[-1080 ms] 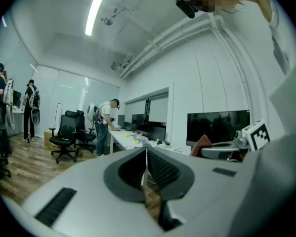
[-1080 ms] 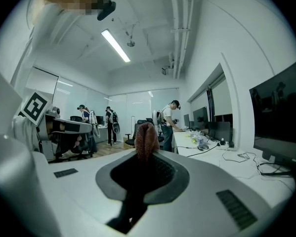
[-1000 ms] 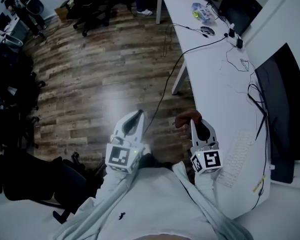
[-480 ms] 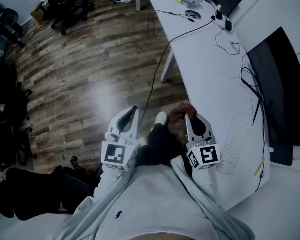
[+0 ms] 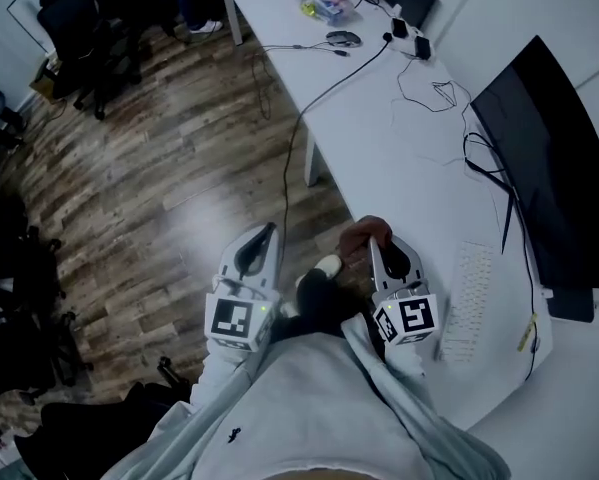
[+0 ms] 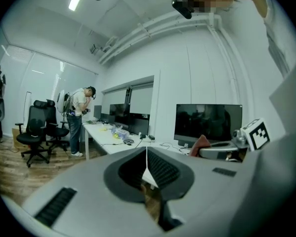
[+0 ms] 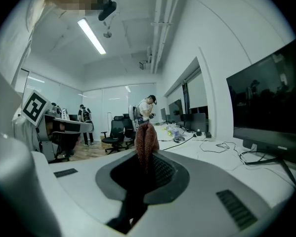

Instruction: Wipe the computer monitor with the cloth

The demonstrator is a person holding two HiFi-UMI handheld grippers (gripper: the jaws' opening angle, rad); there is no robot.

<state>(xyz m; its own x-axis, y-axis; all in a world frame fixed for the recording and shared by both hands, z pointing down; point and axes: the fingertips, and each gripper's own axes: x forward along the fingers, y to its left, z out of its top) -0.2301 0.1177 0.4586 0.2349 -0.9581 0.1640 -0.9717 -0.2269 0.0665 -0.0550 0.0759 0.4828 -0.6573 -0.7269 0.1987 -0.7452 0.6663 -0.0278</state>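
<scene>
A dark red cloth (image 5: 364,237) (image 7: 146,141) is pinched in my right gripper (image 5: 375,245) (image 7: 147,149), sticking up past the shut jaws. It hangs just off the near left edge of the white desk (image 5: 399,158). The black monitor (image 5: 544,168) (image 7: 271,100) stands on the desk to the right of that gripper, well apart from the cloth. My left gripper (image 5: 268,234) (image 6: 147,169) is shut on nothing, held over the wooden floor. From the left gripper view the monitor (image 6: 207,124) shows ahead, with the cloth (image 6: 201,144) in front of it.
A white keyboard (image 5: 466,303) lies on the desk below the monitor. Cables (image 5: 449,103), a mouse (image 5: 339,38) and small items (image 5: 324,3) lie further up the desk. Office chairs (image 5: 89,18) stand on the floor at top left. A person (image 6: 79,120) stands by the far desk.
The head view has swung so the desk and monitor show more fully. Both grippers keep about the same place and stay shut, the cloth still in the right one.
</scene>
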